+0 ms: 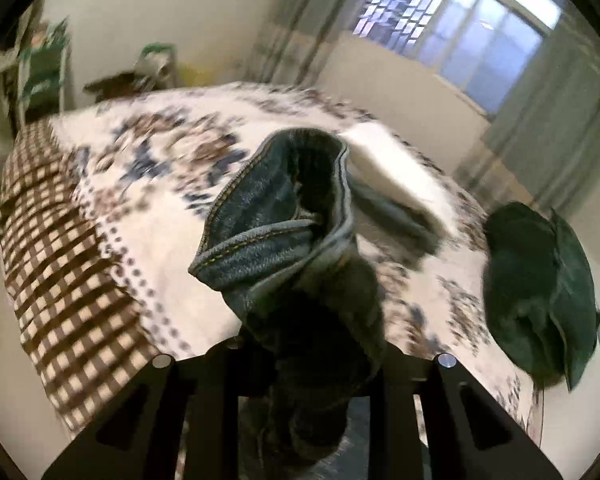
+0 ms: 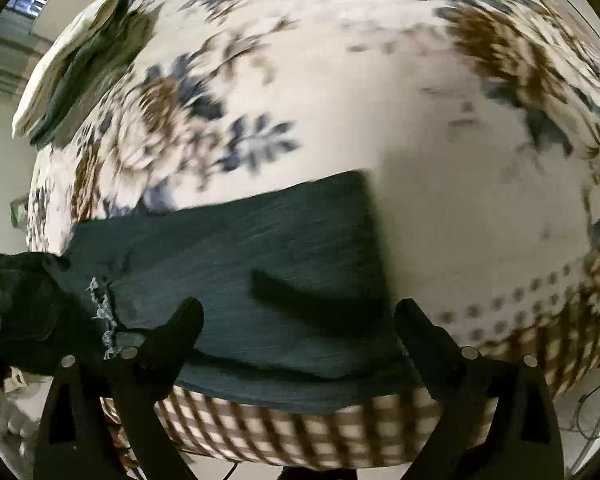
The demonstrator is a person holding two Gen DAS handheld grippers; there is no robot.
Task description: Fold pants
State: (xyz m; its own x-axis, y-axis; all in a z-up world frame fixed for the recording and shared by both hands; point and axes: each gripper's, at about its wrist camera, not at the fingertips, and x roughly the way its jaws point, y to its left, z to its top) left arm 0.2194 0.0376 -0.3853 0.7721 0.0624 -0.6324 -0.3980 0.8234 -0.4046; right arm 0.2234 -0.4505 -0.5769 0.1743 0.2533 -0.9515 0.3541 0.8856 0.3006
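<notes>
Left wrist: my left gripper [image 1: 300, 364] pinches a bunched jeans leg [image 1: 284, 216], hem raised above the floral bedspread [image 1: 140, 184]; dark green garment [image 1: 540, 292] lies at right (background blurred) | Right wrist: my right gripper [image 2: 300, 320] spread wide, holding nothing, over the jeans panel [image 2: 260, 264] lying flat at the bed's checked edge [image 2: 300, 436].

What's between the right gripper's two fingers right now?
In the right wrist view, the open right gripper straddles a flat stretch of the dark jeans lying on the floral bedspread.
</notes>
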